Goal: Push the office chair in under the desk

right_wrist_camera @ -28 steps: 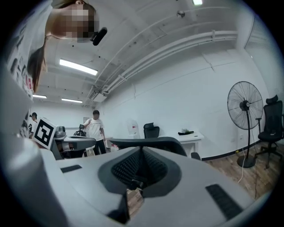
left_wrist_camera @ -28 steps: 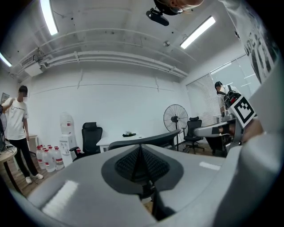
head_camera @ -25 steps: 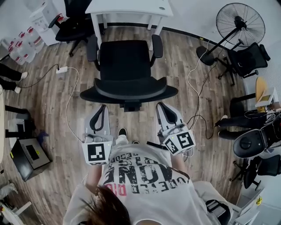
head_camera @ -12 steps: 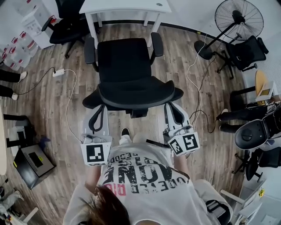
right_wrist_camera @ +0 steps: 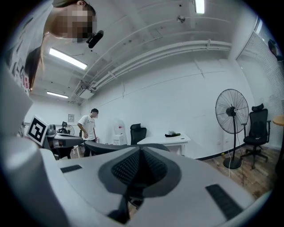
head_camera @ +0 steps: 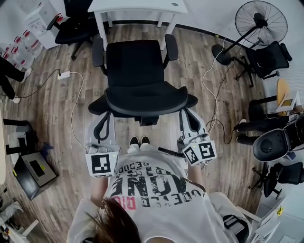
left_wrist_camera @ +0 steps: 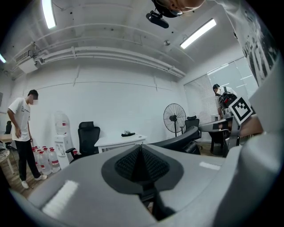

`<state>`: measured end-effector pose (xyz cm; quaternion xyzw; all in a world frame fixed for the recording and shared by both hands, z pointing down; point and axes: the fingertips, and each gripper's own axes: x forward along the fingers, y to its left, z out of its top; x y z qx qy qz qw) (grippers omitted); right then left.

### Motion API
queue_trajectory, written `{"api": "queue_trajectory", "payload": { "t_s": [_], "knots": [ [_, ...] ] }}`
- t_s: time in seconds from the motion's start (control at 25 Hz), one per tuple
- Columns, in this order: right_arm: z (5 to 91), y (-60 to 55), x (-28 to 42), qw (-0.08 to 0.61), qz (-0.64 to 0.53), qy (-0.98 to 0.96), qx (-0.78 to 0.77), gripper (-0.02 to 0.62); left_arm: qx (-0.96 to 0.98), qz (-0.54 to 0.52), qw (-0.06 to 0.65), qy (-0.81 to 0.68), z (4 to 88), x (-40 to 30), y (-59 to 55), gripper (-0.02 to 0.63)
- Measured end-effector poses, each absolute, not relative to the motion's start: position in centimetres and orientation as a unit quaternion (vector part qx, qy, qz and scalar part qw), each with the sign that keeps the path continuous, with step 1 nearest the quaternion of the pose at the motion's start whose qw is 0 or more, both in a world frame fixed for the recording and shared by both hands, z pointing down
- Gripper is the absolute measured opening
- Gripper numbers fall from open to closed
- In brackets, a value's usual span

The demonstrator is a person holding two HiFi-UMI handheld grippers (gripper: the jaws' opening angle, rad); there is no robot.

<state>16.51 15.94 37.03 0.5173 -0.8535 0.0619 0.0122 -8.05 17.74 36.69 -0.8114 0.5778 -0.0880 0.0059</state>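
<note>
The black office chair (head_camera: 137, 71) with its curved mesh backrest fills the space straight ahead of me. My left gripper (head_camera: 108, 117) and right gripper (head_camera: 186, 113) sit just behind that chair, one at each end of the backrest. Beyond the chair the white rectangular desk (head_camera: 137, 7) closes the way, its legs near the chair's armrests. Left of the chair the wooden plank floor (head_camera: 47, 118) lies open, crossed only by a thin white cable (head_camera: 74, 109) running to a white power strip (head_camera: 65, 75). Right of the chair a second white cable (head_camera: 209, 90) loops over the floor. Past it stand the black pedestal fan (head_camera: 259, 21) and more black chairs (head_camera: 268, 59).
</note>
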Motion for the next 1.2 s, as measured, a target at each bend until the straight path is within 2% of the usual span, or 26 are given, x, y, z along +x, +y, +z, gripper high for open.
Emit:
{"api": "queue_trajectory", "payload": {
  "t_s": [0.48, 0.8, 1.08, 1.12, 1.16, 1.2],
  "knots": [
    [36.7, 15.7, 17.2, 0.024, 0.055, -0.862, 0.504, 0.025, -0.807, -0.086, 0.018, 0.584, 35.9, -7.3, 18.0, 0.017],
    [36.9, 16.3, 18.0, 0.038, 0.052, -0.86, 0.506, 0.025, -0.806, -0.099, -0.003, 0.583, 36.6, -6.9, 18.6, 0.017],
    [38.3, 16.6, 18.0, 0.099, 0.024, -0.872, 0.478, 0.026, -0.819, -0.141, 0.022, 0.556, 37.1, -6.4, 18.6, 0.02],
    [38.6, 16.6, 18.1, 0.107, 0.022, -0.872, 0.476, 0.028, -0.821, -0.146, 0.023, 0.552, 37.3, -6.4, 18.6, 0.035],
    [38.9, 16.6, 18.3, 0.114, 0.02, -0.872, 0.475, 0.03, -0.823, -0.153, 0.024, 0.547, 37.5, -6.4, 18.6, 0.095],
    [39.1, 16.5, 18.5, 0.121, 0.02, -0.872, 0.473, 0.044, -0.825, -0.162, 0.028, 0.541, 37.7, -6.4, 18.6, 0.125]
  ]
}}
